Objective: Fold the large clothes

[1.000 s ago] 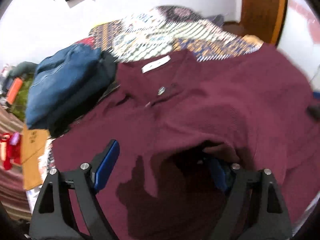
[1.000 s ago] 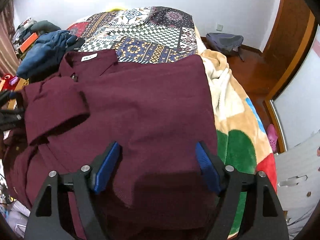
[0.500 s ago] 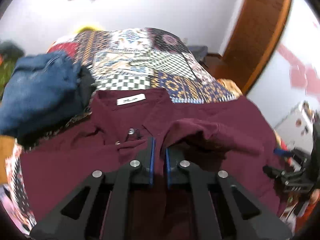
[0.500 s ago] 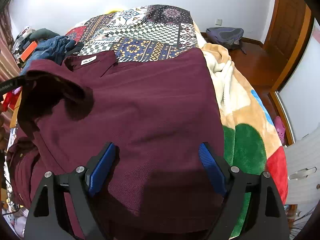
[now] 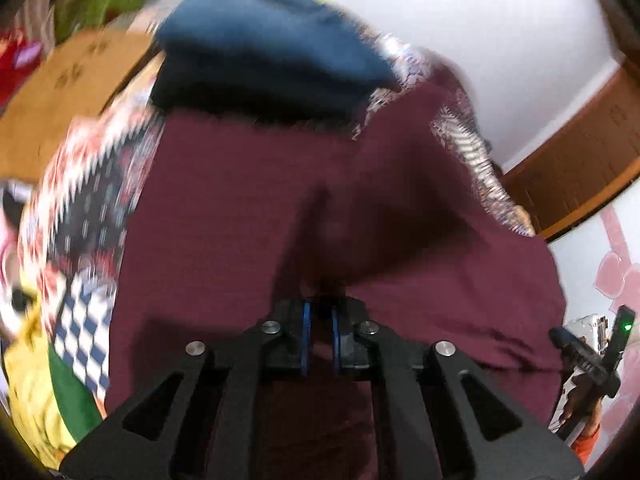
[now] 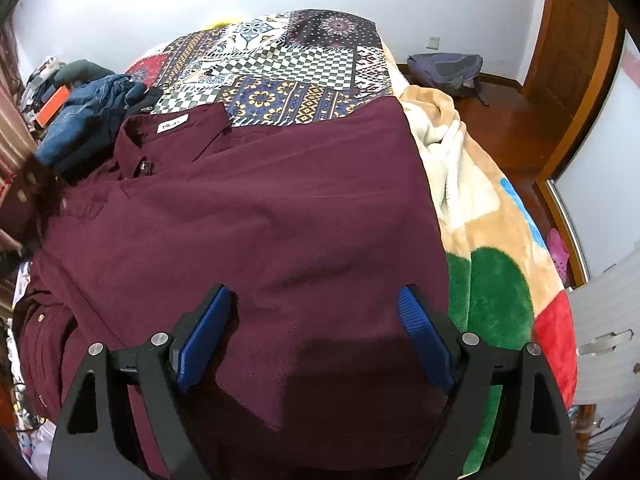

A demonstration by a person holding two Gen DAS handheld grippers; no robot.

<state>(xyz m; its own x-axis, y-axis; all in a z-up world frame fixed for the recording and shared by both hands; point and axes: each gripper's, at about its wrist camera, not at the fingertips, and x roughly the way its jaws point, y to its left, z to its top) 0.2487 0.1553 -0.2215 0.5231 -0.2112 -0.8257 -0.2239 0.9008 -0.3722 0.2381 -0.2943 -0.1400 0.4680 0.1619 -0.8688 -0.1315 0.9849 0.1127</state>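
A large maroon shirt (image 6: 260, 216) with a white neck label lies spread on the bed, collar at the far left. In the left wrist view the same shirt (image 5: 224, 208) fills the middle. My left gripper (image 5: 320, 320) is shut on a fold of the maroon shirt, and the cloth rises in a ridge from between the blue pads. My right gripper (image 6: 316, 320) is open and empty, hovering over the shirt's lower part, with its blue pads (image 6: 420, 332) wide apart. The shirt's left sleeve area is bunched at the left edge of the right wrist view.
A pile of blue denim clothes (image 6: 84, 116) lies at the shirt's far left; it also shows in the left wrist view (image 5: 264, 36). A patterned quilt (image 6: 296, 64) and a fleece blanket (image 6: 480, 208) cover the bed. A grey backpack (image 6: 444, 68) lies on the wooden floor.
My left gripper closed on the shirt's fabric a second ago and has since swung left with it, now facing the denim pile. The right gripper stayed open and barely moved.
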